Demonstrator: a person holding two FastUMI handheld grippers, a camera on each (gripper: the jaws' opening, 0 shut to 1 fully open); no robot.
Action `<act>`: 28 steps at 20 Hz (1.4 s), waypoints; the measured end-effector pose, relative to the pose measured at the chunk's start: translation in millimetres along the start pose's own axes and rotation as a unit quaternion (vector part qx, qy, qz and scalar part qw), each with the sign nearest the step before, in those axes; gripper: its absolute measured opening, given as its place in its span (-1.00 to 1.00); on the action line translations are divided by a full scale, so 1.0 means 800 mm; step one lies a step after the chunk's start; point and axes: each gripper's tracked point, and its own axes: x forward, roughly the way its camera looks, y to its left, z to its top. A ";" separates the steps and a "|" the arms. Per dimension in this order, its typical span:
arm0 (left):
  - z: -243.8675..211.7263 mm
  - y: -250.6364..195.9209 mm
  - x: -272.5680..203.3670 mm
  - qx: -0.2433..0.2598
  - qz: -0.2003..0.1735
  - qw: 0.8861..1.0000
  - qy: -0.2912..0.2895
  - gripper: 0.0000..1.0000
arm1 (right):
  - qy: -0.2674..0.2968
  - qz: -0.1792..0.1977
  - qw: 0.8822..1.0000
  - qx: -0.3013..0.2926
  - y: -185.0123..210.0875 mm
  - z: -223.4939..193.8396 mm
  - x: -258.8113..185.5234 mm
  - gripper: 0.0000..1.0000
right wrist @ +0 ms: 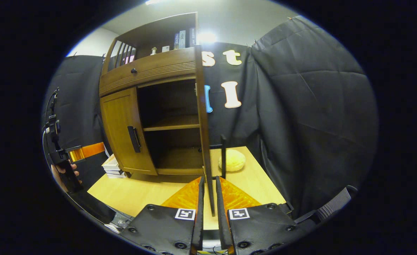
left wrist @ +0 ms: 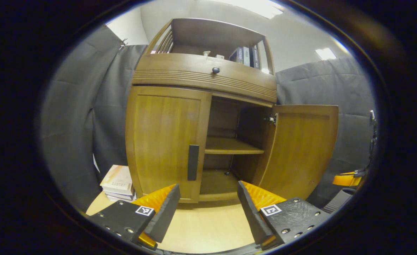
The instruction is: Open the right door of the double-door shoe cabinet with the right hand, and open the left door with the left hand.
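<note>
Edge-on, the right door [right wrist: 205, 141] hides its face between your right gripper [right wrist: 208, 198]'s narrowed fingers; whether they press it is unclear. Your left gripper [left wrist: 208, 209] gapes before the closed wooden left door [left wrist: 166, 141].

Left gripper view: my camera sits low over the table [left wrist: 208, 226], facing the shoe cabinet [left wrist: 201, 81] nearly head-on and tilted upward, fairly near. My left gripper [left wrist: 208, 209] frames the bottom edge.

Right gripper view: looks from the cabinet's right front, sighting straight along the edge of the open right door [right wrist: 204, 141], very close to it, with my right gripper [right wrist: 208, 209] at the bottom.

Shared ground: both take in the closed left door [left wrist: 166, 141], its dark handle [left wrist: 193, 162], the inner shelf [left wrist: 229, 146], the stacked books [left wrist: 118, 182] and the tabletop.
</note>
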 end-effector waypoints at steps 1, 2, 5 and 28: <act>0.001 0.012 0.003 -0.003 -0.003 1.000 0.001 0.82 | -0.009 -0.001 1.000 -0.002 0.016 0.006 0.030 -0.72; 0.001 0.024 0.006 -0.006 -0.007 1.000 0.003 0.82 | -0.013 0.005 1.000 -0.002 0.040 0.011 0.013 -0.86; 0.010 0.052 0.012 -0.006 -0.015 1.000 0.000 0.82 | -0.040 0.017 0.999 0.009 0.100 0.034 0.022 -0.87; 0.021 0.069 0.214 0.021 0.048 0.999 -0.014 0.82 | -0.076 0.065 0.995 -0.024 0.162 0.059 0.171 0.86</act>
